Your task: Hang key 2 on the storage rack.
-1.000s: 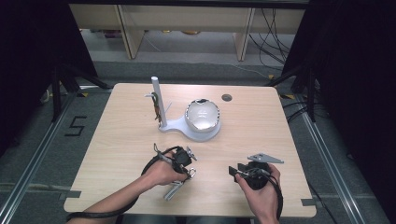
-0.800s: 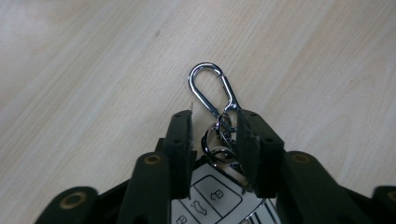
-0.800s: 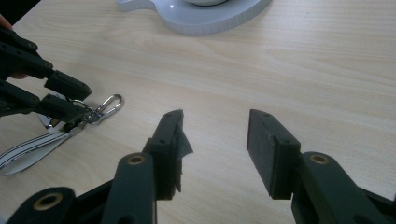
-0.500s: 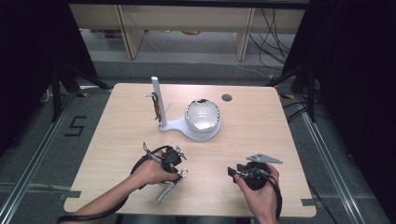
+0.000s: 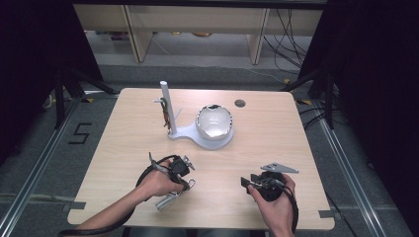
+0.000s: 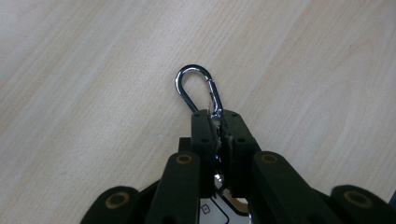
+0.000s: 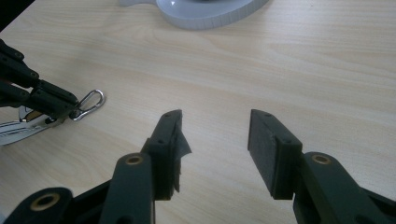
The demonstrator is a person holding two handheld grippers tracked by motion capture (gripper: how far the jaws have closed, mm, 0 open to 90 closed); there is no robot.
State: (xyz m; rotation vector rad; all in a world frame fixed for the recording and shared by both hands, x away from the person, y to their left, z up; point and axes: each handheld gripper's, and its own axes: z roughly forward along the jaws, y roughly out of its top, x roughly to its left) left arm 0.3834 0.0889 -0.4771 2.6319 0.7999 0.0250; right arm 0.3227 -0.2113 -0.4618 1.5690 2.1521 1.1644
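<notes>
My left gripper (image 6: 218, 119) is shut on the base of a silver carabiner (image 6: 179, 83), whose loop sticks out past the jaws just above the wooden table (image 5: 128, 133). From above, that left gripper (image 5: 184, 178) is near the table's front left, with a flat silver metal piece (image 5: 165, 201) trailing from the carabiner (image 5: 190, 184). My right gripper (image 7: 215, 128) stands open over bare wood with nothing between its jaws, and the high view places the right gripper (image 5: 245, 182) at the front right. Ahead of it to the left are the left gripper (image 7: 51, 100) and the carabiner (image 7: 88, 105).
A white stand (image 5: 185, 132) sits at the table's middle back, with an upright post (image 5: 166, 101) and a shiny dome-like bowl (image 5: 213, 121). Something thin and brown (image 5: 164, 116) hangs on the post. A round dark grommet (image 5: 240, 103) lies near the back edge.
The left hand has carried the carabiner a little to the left and toward the near edge. The right hand has stayed in place, jaws open.
</notes>
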